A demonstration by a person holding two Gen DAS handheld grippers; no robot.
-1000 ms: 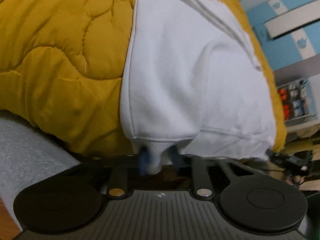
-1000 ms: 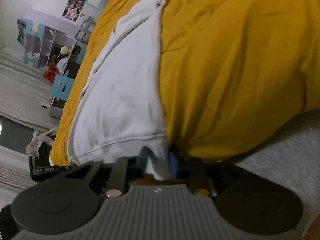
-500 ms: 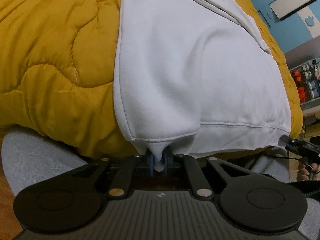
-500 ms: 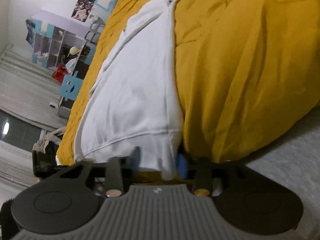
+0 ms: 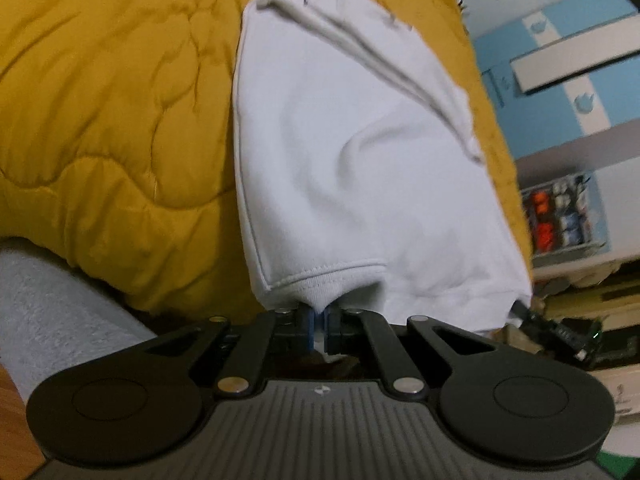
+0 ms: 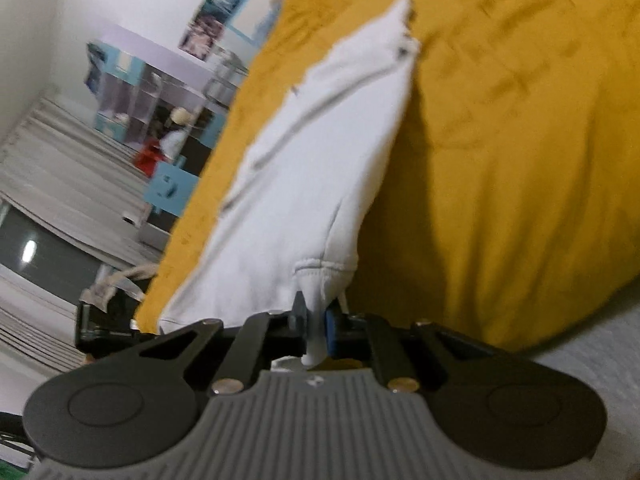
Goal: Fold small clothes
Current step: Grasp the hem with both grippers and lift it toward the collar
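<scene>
Yellow quilt (image 5: 120,120) holds a soft, light top (image 5: 340,160); left tongs (image 5: 319,326) and right tongs (image 6: 318,330) pinch its hem corners.

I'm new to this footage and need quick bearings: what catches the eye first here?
A white garment lies across a mustard quilt that fills most of both views. The left gripper and the right gripper are each shut on a near corner of its hem, so the cloth rises in a tent towards each camera.
</scene>
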